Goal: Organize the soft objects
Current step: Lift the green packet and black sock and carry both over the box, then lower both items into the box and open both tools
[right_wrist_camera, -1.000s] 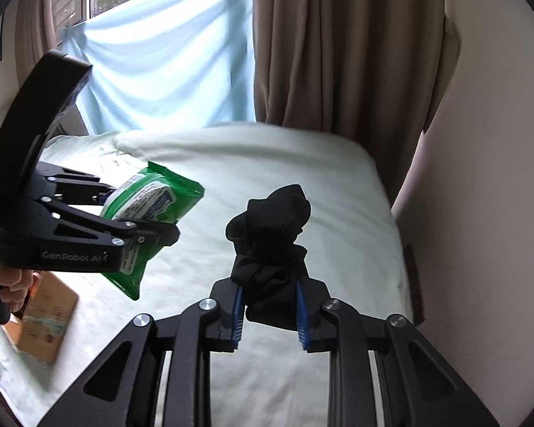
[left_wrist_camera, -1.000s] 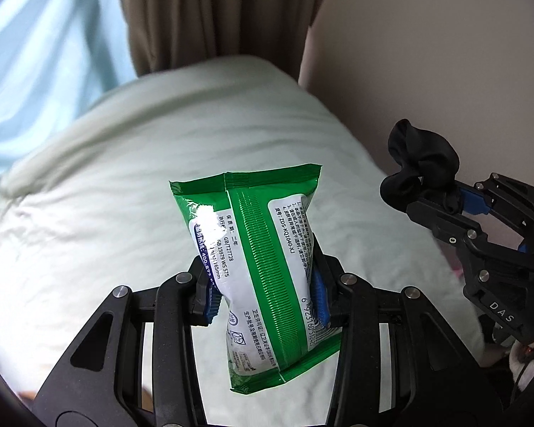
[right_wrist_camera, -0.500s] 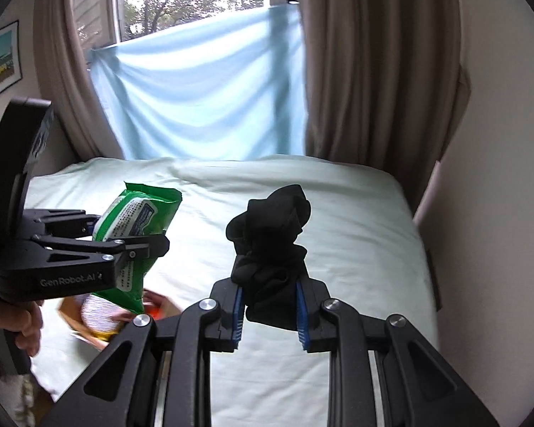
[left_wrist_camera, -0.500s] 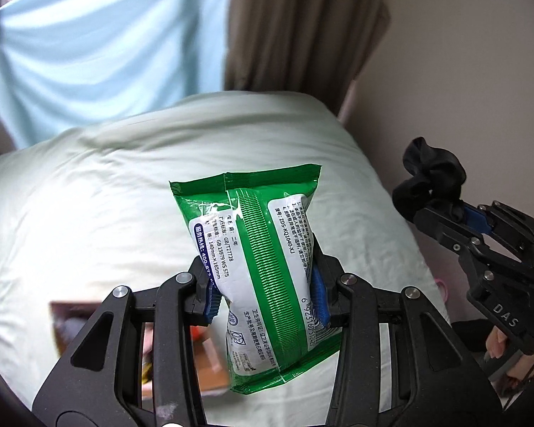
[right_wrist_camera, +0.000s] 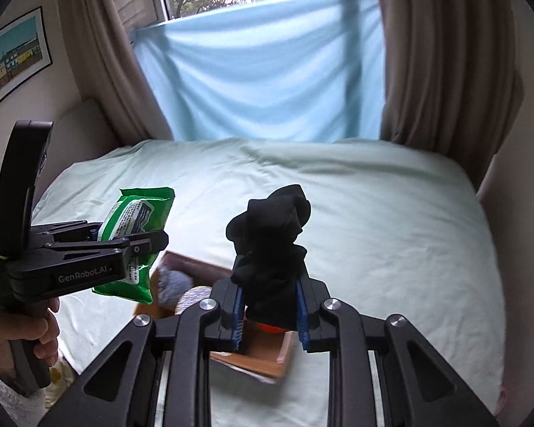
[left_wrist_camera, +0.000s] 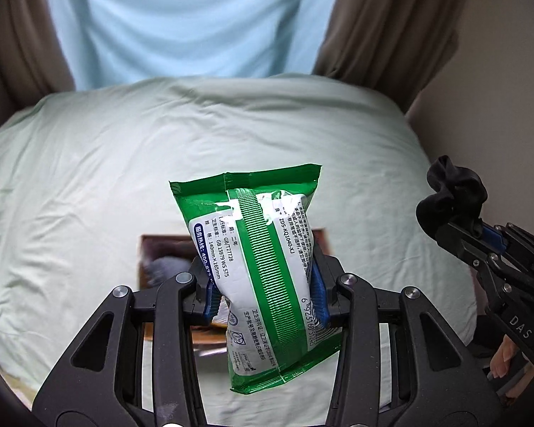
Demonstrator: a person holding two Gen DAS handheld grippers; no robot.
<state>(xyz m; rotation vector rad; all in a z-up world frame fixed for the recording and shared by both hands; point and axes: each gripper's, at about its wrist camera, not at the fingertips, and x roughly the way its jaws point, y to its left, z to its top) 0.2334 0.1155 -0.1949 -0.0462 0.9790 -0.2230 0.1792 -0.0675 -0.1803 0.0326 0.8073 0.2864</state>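
My left gripper (left_wrist_camera: 265, 293) is shut on a green and white wipes pack (left_wrist_camera: 258, 259), held upright above the bed; it also shows in the right wrist view (right_wrist_camera: 133, 238). My right gripper (right_wrist_camera: 268, 315) is shut on a black bundled sock (right_wrist_camera: 270, 249), seen at the right edge of the left wrist view (left_wrist_camera: 452, 197). A brown cardboard box (left_wrist_camera: 160, 252) lies on the bed below both grippers. It holds a grey fuzzy ball (right_wrist_camera: 172, 283) and something orange (right_wrist_camera: 270, 328), mostly hidden.
The pale green bed sheet (right_wrist_camera: 373, 213) spreads ahead. A blue cloth (right_wrist_camera: 267, 71) hangs over the window between brown curtains (right_wrist_camera: 441, 53). A wall runs along the bed's right side (left_wrist_camera: 498, 89).
Both views have swung upward and back; the cardboard box has come into view under the grippers. Both grippers keep their hold.
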